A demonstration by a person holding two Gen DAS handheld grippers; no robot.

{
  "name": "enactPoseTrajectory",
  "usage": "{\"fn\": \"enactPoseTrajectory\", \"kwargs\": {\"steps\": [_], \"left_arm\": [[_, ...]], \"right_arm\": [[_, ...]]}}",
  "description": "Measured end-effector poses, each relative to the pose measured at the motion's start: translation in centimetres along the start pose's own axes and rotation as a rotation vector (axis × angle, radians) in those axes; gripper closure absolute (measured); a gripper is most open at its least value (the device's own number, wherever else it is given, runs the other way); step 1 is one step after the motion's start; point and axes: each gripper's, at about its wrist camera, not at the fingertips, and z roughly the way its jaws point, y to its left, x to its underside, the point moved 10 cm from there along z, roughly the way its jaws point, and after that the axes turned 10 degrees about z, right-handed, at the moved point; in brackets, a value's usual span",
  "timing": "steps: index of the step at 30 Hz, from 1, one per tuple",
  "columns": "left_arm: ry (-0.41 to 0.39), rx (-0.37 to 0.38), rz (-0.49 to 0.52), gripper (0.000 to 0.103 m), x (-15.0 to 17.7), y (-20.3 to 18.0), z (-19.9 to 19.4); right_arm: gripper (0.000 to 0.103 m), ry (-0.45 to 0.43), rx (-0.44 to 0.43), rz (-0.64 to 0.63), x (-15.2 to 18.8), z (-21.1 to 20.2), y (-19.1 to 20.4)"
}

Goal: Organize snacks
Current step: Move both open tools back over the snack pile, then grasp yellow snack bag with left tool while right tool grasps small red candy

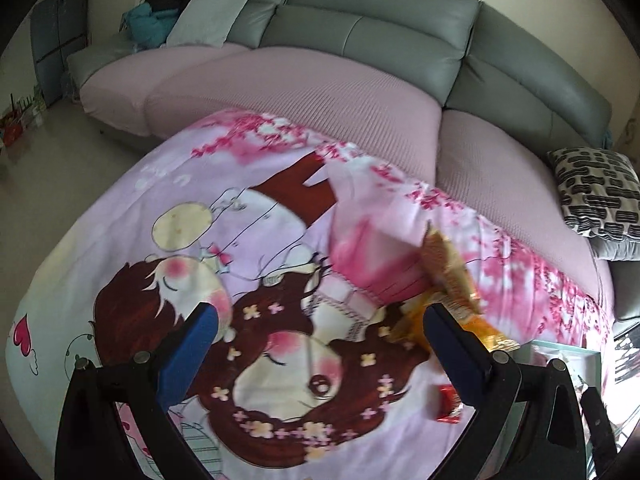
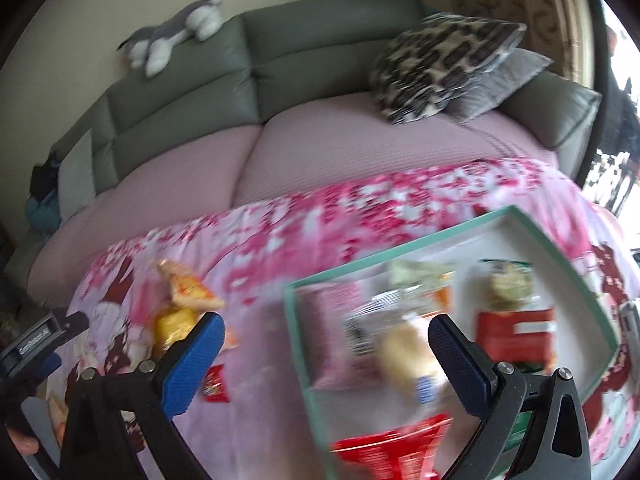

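Note:
My left gripper (image 1: pixel 320 320) is open and empty over the pink cartoon tablecloth (image 1: pixel 200 240). An orange-yellow snack packet (image 1: pixel 448 280) lies just beyond its right finger, and a small red packet (image 1: pixel 450 404) lies near that finger's base. My right gripper (image 2: pixel 326 332) is open and empty above a teal-rimmed white tray (image 2: pixel 560 248) that holds several snack packets, among them a red one (image 2: pixel 516 332), a green one (image 2: pixel 508 284) and a pink one (image 2: pixel 332 312). The orange-yellow packet (image 2: pixel 184 292) and the small red packet (image 2: pixel 214 386) lie left of the tray.
A grey sofa (image 1: pixel 360 32) with pink seat covers stands behind the table. A patterned cushion (image 2: pixel 440 64) and a plush toy (image 2: pixel 172 36) rest on it. The left gripper's body (image 2: pixel 36 340) shows at the left edge of the right wrist view. The tray corner (image 1: pixel 568 350) shows at the right of the left wrist view.

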Motion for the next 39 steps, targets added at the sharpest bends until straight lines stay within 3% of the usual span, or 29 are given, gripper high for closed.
{"fn": "enactPoseTrajectory", "kwargs": {"steps": [9,23,29,31,39], "left_arm": [[0.096,0.056,-0.014,0.001,1.5,0.5,2.4],[0.210,0.093,0.030,0.001,3.8,-1.9,5.8],[0.228,0.113,0.003,0.001,3.8,-2.0,6.2],[0.217,0.122,-0.010,0.001,3.5,-2.1,5.9],[0.163,0.195,-0.003,0.001,1.9,-4.4,4.7]], "right_arm": [[0.001,0.116,-0.018,-0.135,4.4,3.3,5.4],[0.022,0.246,-0.016,-0.184,8.6,7.7,6.7],[0.039,0.236,0.004,-0.208,8.7,8.3,6.6],[0.048,0.233,0.004,-0.201,8.6,8.3,6.4],[0.067,0.234,-0.001,-0.184,8.3,8.3,5.8]]}}
